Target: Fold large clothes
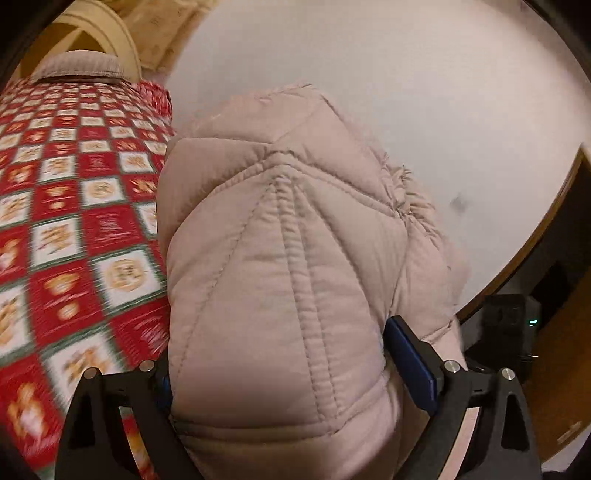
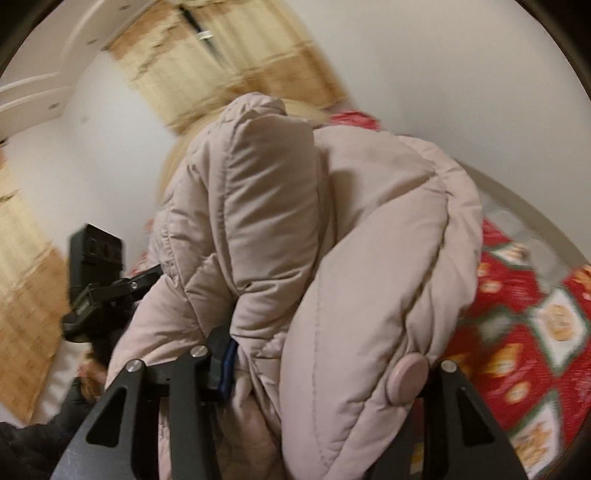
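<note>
A pale pink quilted puffer jacket [image 1: 288,258] fills the middle of the left wrist view, bunched and lifted off the bed. My left gripper [image 1: 291,365] is shut on a thick fold of it; its blue-padded right finger [image 1: 410,365] presses the fabric. In the right wrist view the same jacket [image 2: 332,240] hangs in bulky folds, with a round pink button [image 2: 406,380] near the right finger. My right gripper [image 2: 325,373] is shut on the jacket. The left gripper [image 2: 99,291] shows at the left, against the jacket's edge.
A bed with a red, white and green checked cover [image 1: 74,240] lies to the left, with a grey pillow [image 1: 81,66] and cream headboard [image 1: 107,33] at its far end. White walls [image 1: 369,74] and yellow curtains [image 2: 221,55] stand behind.
</note>
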Available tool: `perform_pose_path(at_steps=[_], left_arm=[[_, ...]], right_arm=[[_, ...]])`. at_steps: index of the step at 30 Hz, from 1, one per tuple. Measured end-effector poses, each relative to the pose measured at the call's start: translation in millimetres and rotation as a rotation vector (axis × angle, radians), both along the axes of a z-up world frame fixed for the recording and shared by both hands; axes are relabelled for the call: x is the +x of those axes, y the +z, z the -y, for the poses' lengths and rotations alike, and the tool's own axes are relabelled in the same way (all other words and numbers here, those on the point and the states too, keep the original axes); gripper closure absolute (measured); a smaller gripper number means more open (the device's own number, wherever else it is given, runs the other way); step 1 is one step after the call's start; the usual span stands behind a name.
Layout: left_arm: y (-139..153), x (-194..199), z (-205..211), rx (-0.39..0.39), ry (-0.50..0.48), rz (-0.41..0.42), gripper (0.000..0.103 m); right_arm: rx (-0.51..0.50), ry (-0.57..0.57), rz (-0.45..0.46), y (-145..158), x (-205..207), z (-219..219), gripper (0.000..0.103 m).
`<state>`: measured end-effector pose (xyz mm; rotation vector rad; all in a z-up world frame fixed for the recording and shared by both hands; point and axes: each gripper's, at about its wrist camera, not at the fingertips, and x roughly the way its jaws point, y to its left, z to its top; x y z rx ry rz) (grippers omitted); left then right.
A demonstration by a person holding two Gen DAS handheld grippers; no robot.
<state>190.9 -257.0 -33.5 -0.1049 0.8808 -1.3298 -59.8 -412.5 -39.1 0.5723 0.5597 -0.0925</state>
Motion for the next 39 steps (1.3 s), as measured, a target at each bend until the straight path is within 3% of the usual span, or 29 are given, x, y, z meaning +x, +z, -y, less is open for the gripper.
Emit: perform_pose_path(at_steps=[4,7,11,13,16,20,22,23,28,31,34,39], left_arm=[[-41,2,62,0.157,0.024,0.086,0.009],[-53,13,74,0.213,0.07,0.108,0.004],[-66,19,81,0.265,0.136,0.096,0.001],[-72,19,83,0.26,0.144,0.089,0.001],[-72,19,89,0.272,0.144,0.118,0.001],[-69,20,95,0.293,0.178,0.16,0.001],[-66,15,96,0.305,0.193,0.193,0.001],[-64,12,97,0.314,0.204,0.217,0.001],[-54,-8,92,0.349,0.24,0.326,0.001],[-52,-9,93,0.368,0.247,0.362,0.001],[-54,-8,96,0.377,0.246,0.375,0.001],[-56,-14,105,0.381,0.247,0.422,0.001]], right_arm=[[0.059,-0.12,-0.082,-60,12,55,0.053],[0.181,-0.139,-0.052,-91,21,78,0.052],[0.277,-0.163,-0.051,-113,33,94,0.037],[0.31,-0.171,-0.041,-116,33,101,0.035],[0.241,-0.213,-0.044,-95,17,99,0.03],[0.077,-0.353,0.034,-42,-39,85,0.03],[-0.023,-0.358,0.072,-12,-45,70,0.037],[-0.08,-0.329,0.077,3,-38,59,0.045],[-0.352,-0.249,-0.011,43,41,30,0.054],[-0.305,-0.259,-0.082,21,79,51,0.058],[-0.243,-0.267,-0.197,-23,102,65,0.058],[-0.21,-0.309,-0.176,-59,88,67,0.058]])
